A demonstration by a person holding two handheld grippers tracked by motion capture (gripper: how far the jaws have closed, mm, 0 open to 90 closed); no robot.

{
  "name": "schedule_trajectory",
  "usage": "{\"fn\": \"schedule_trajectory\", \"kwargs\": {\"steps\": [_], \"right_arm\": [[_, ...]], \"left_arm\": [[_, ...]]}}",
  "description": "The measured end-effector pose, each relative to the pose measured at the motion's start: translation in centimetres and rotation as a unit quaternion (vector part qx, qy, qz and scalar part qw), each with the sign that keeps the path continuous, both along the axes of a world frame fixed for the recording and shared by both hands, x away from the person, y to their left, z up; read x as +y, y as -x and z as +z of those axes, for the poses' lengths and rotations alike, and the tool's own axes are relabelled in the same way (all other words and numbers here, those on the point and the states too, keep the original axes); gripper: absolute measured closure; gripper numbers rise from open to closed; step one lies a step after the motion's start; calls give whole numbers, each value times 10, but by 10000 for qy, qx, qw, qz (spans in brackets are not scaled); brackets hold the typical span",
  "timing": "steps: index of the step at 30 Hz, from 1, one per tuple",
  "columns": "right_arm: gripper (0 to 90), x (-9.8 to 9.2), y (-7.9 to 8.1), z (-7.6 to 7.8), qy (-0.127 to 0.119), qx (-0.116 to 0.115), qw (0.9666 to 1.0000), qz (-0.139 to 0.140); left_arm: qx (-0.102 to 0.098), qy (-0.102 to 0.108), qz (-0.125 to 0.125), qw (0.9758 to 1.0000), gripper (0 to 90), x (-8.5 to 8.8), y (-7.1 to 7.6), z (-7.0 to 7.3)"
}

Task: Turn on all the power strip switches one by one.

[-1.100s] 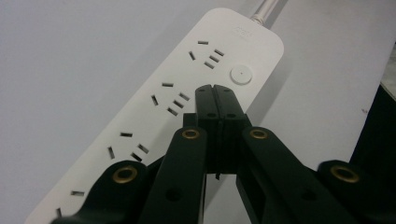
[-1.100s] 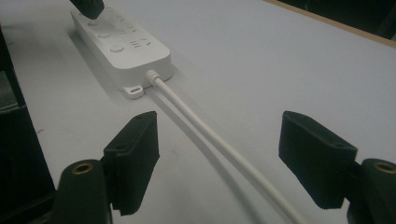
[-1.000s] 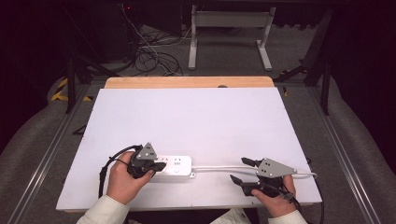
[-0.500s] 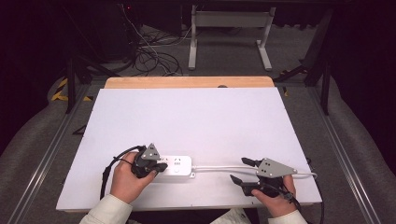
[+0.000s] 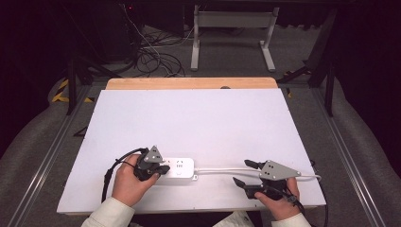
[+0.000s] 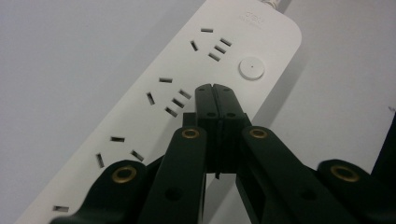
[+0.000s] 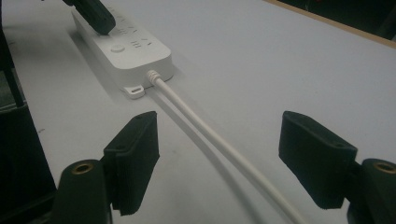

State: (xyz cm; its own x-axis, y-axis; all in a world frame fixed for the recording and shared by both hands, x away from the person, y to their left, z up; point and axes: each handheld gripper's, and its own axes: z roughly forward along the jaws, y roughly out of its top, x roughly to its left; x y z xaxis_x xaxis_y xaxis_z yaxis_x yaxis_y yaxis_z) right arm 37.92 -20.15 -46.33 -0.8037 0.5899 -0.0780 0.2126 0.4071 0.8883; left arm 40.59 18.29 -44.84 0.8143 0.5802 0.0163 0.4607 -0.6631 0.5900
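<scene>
Hovering over the near end of the strip, the left gripper (image 6: 215, 93) has its two black jaws pressed flat together with nothing between them, the joined tip poised just short of the round white push-button (image 6: 251, 68); whether the tip touches the casing cannot be told. The white plastic three-outlet power strip (image 5: 177, 167) lies flat on the white table top (image 5: 198, 123), near the front edge and left of centre, its slotted sockets facing up. A white round cable (image 7: 219, 144) leaves the strip's end beside a small mounting tab and runs along the table towards the right gripper (image 7: 219, 161), whose black padded jaws stand wide apart, one on either side of the cable, holding nothing. In the high view, a hand (image 5: 130, 182) grips the left tool and another hand (image 5: 279, 201) the right. Risk, as a judgement: the strip is unrestrained, so a downward or slanted press from the closed tip could skid or pivot it rather than work the button. The narrow tip could also slip off the button onto the neighbouring socket slots. Closing the right jaws on the cable and pulling could drag the strip out from under the left tool.
</scene>
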Motion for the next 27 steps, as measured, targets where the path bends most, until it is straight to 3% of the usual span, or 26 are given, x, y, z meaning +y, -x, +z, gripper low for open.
{"fn": "schedule_trajectory", "kwargs": {"steps": [10,14,19,27], "right_arm": [[293,1,0,0,-15,-3,10000,12],[293,1,0,-1,-10,1,10000,17],[293,1,0,-1,2,-4,10000,20],[292,2,0,-2,9,31,10000,34]], "left_arm": [[-72,-42,62,9999,900,-2,2,-2],[-146,-187,101,9997,900,-6,5,-1],[-76,-62,92,9999,900,-3,3,-2],[-74,-72,86,9999,900,-3,3,-3]]}}
